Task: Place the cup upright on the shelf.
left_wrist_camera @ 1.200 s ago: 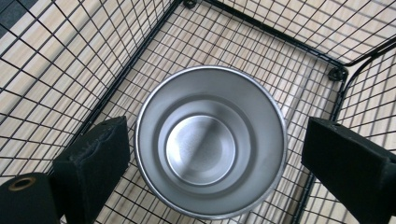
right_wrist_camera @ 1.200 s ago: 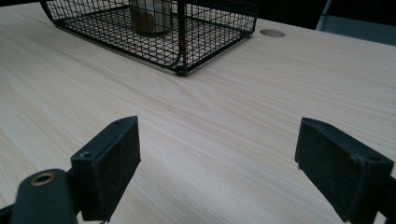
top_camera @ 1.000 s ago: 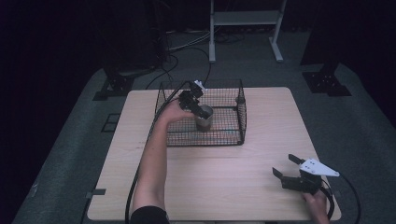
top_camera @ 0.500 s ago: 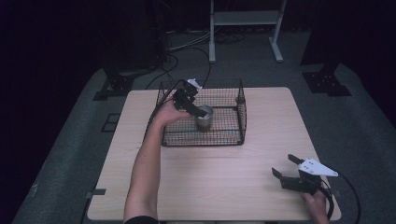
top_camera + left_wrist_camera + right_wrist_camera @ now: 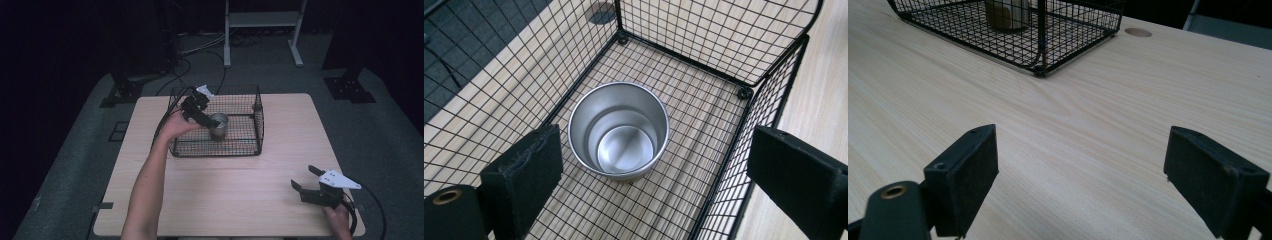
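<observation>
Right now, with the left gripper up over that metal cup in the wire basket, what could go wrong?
1. The left gripper hangs open just above the metal cup, which stands upright and free; a low jaw could clip its rim and tip it.
2. The wire basket has walls close around the gripper, so a jaw or the trailing cable might snag the mesh and drag the basket across the table.

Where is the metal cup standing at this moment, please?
The metal cup stands upright on the floor of the black wire basket, left of its middle in the high view. The left gripper hovers beside it, open fingers apart from it.
</observation>
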The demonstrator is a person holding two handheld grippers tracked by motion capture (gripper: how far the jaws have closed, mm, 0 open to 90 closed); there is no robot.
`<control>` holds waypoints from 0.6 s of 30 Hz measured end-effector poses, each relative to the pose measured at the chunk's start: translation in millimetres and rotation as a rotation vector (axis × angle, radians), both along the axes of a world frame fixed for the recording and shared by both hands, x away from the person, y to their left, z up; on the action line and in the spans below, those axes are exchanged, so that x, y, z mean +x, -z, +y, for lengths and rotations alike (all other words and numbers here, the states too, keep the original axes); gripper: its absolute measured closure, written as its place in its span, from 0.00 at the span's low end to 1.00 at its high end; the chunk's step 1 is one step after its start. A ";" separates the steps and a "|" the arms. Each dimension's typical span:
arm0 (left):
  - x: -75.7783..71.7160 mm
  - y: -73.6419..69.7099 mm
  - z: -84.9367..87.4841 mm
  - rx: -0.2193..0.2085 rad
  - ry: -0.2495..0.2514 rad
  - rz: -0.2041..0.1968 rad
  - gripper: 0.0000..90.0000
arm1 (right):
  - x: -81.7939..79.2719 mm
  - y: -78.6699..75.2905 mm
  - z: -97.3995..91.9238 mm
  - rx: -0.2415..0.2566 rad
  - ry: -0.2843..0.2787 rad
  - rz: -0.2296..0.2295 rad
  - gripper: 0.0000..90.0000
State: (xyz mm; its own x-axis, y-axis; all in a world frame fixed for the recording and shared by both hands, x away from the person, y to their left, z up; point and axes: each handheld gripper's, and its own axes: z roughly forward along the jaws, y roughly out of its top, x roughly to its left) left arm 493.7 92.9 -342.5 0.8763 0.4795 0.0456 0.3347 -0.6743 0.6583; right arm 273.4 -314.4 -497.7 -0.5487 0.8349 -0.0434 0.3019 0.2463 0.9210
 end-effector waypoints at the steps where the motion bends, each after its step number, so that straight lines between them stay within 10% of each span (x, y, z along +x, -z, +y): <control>1: -3.6 -2.4 0.3 -0.012 0.000 -0.006 0.08 | 0.0 0.0 0.1 -0.001 0.001 0.000 0.15; 18: -34.7 -7.5 7.5 -0.034 0.032 -0.036 0.08 | -0.2 0.0 1.0 -0.010 0.012 0.001 0.15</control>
